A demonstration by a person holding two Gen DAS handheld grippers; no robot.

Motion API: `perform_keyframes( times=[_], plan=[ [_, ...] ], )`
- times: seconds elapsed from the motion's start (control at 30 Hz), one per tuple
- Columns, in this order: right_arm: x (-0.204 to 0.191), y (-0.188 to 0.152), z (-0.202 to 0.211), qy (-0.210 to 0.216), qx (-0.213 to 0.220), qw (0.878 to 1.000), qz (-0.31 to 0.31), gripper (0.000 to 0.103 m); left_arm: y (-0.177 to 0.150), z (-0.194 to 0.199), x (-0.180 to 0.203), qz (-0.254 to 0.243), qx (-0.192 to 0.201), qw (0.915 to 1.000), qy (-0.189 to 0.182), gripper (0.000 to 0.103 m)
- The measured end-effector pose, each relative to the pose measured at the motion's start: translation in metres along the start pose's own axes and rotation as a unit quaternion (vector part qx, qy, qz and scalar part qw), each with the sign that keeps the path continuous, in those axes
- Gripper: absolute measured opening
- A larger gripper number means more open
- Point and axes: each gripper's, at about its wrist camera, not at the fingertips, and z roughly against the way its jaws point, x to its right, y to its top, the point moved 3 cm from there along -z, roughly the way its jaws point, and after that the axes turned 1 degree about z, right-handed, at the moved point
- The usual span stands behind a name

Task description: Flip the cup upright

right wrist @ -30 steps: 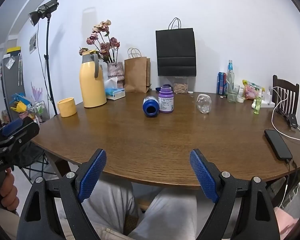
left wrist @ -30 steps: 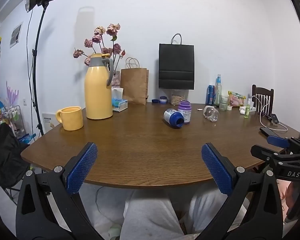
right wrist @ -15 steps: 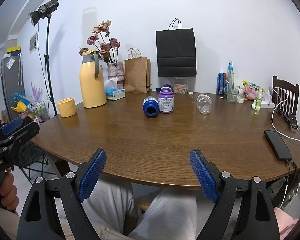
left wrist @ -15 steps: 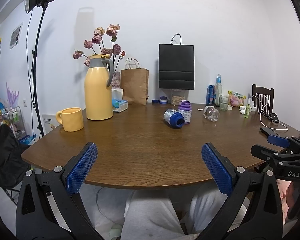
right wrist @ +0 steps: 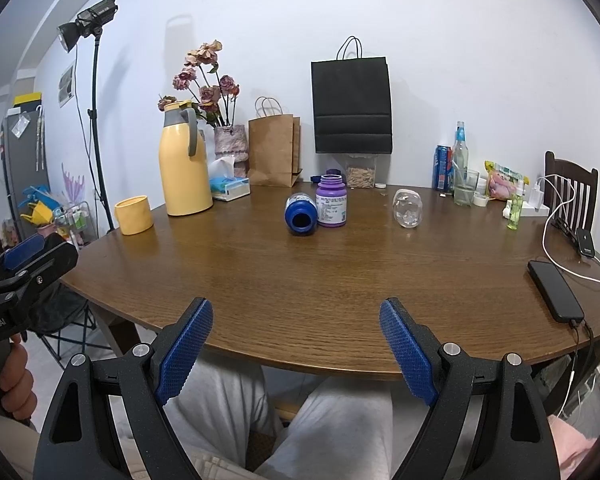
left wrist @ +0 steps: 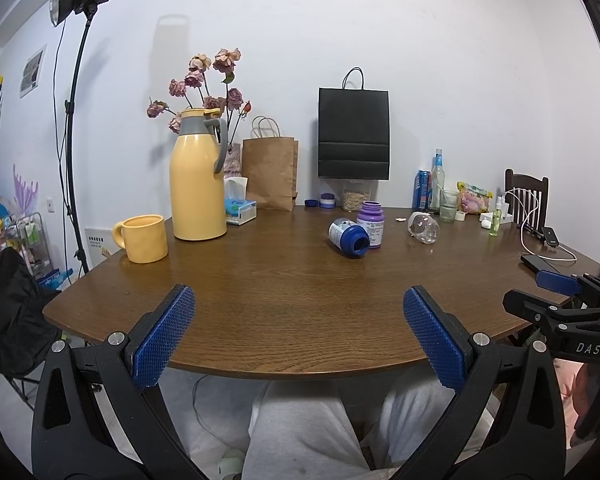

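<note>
Clear glass cup (right wrist: 407,211) lying on side on table (right wrist: 340,280), well ahead of my right hand-held gripper (right wrist: 296,344), slightly right. Both hand-held grippers spread wide, empty; left hand-held gripper (left wrist: 298,332) at near table edge.

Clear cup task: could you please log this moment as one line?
phase: pre-reach | clear cup: on its side on table, untouched | left gripper: open, empty | right gripper: open, empty
</note>
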Motion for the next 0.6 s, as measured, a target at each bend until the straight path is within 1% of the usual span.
perform_keyframes(
  times=[0.6],
  plan=[
    [-0.0014,-0.0010,-0.0016,0.003,-0.005,1.000,-0.001,0.090,0.0003,0.0000,0.0002,-0.001,0.001,1.0000,0.000,0.103]
  ],
)
